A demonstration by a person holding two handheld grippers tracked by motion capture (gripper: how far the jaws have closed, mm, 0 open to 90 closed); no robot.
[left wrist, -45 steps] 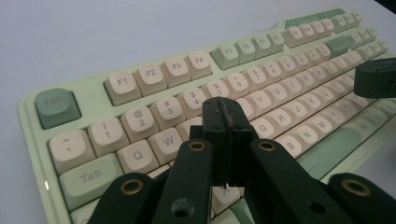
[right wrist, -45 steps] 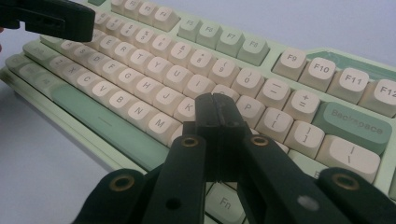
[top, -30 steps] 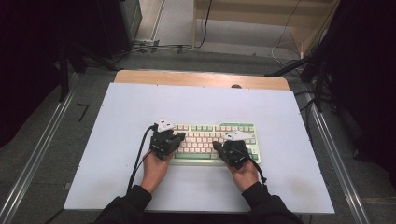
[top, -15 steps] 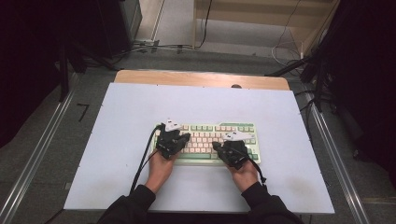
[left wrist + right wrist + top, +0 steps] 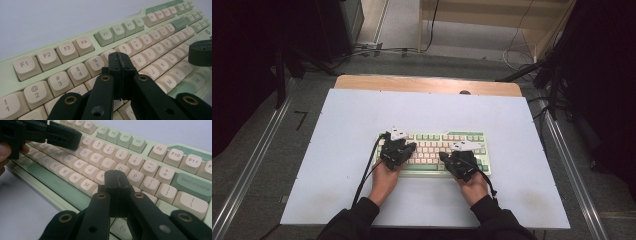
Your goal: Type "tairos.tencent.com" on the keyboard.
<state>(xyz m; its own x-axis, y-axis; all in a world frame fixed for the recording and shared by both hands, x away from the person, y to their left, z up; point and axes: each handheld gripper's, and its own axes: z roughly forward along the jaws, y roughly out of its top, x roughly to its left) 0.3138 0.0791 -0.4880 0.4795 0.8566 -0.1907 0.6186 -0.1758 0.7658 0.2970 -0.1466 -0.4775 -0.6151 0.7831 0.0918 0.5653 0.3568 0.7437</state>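
Note:
A pale green keyboard [image 5: 432,148] with cream keys lies on the white tabletop [image 5: 347,120], near its front middle. My left gripper [image 5: 411,146] hovers over the keyboard's left half, jaws shut with nothing between them. In the left gripper view its tip [image 5: 120,58] sits just above the keys around 6 and Y on the keyboard [image 5: 75,50]. My right gripper [image 5: 443,156] is over the right half, also shut and empty. Its tip [image 5: 116,175] stands low over the keys near L and P of the keyboard [image 5: 160,157]. The left gripper [image 5: 75,140] shows at the top left of the right gripper view.
A wooden strip [image 5: 427,84] runs along the table's far edge. Metal rails [image 5: 257,165] flank the table on both sides. A black cable [image 5: 368,167] trails from the left gripper toward the front edge. Cables lie on the floor beyond the table.
My left gripper has shifted slightly to the right over the keys. The right gripper has stayed where it was. Both jaws remain shut.

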